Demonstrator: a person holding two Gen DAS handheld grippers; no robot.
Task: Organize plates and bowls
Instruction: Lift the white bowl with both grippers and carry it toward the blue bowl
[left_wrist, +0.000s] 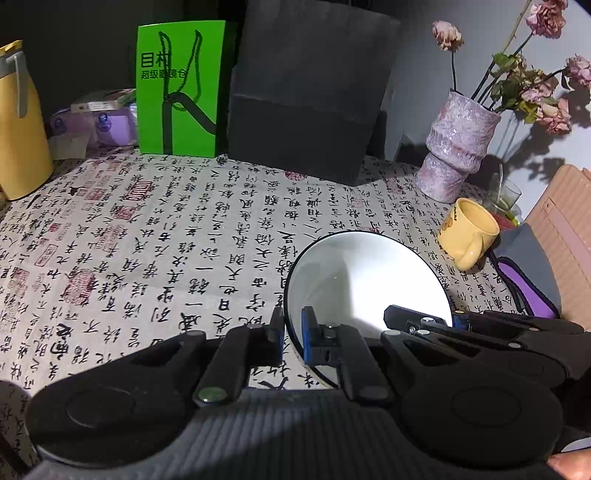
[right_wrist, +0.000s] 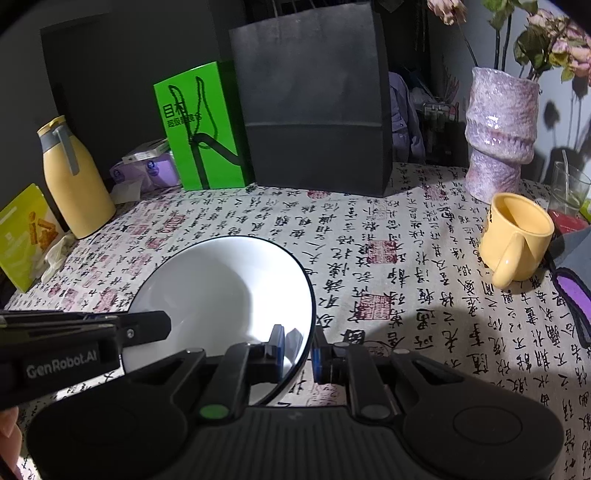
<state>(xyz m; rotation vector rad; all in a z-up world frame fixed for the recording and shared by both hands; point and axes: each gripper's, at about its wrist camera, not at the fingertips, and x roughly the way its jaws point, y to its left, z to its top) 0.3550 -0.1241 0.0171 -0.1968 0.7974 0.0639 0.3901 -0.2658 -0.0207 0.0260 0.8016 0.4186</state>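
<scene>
White bowl (right_wrist: 225, 291) with dark rim is held above the table (right_wrist: 388, 295), left gripper (left_wrist: 292, 332) and right gripper (right_wrist: 298, 343) each clamped on opposite edges of its rim. Calligraphy-print cloth (left_wrist: 147, 240) covers the table. Behind: yellow mug (right_wrist: 517, 240), pink vase (right_wrist: 498, 136), black bag (right_wrist: 314, 103), green box (right_wrist: 203, 129), yellow bottle (right_wrist: 74, 181).

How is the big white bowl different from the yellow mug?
The white bowl is wide and shallow; the yellow mug is narrower and taller. The bowl has a thin dark rim and no handle; the mug is yellow all over and has a handle. Both grippers pinch the bowl's rim, left gripper and right gripper, while nothing holds the mug. Both look empty inside.
</scene>
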